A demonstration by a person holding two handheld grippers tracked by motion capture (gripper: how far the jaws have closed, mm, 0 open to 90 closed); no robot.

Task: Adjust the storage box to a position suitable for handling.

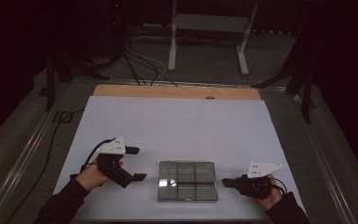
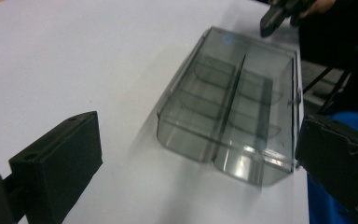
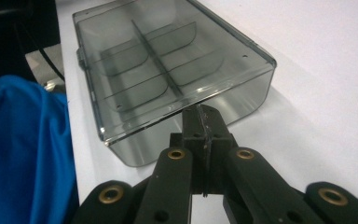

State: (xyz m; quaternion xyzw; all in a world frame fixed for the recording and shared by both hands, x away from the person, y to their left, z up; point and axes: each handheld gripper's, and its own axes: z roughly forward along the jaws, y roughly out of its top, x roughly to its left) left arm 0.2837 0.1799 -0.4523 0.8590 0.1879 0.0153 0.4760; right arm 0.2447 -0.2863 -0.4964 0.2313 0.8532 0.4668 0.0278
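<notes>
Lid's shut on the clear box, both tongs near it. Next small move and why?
Probably ease the right tongs forward until their closed tips meet the near edge of the clear compartment box. They already sit at its side wall just below the lid seam, while the left tongs are wide open and off the box, free to steady the far side.

Looks like a lab or recording rig: dim room, a white-covered table (image 1: 177, 126) on a wooden top, black stand legs (image 1: 51, 79) either side, loose cables (image 1: 140, 65) on the floor (plus a white metal frame (image 1: 207, 28) behind).
</notes>
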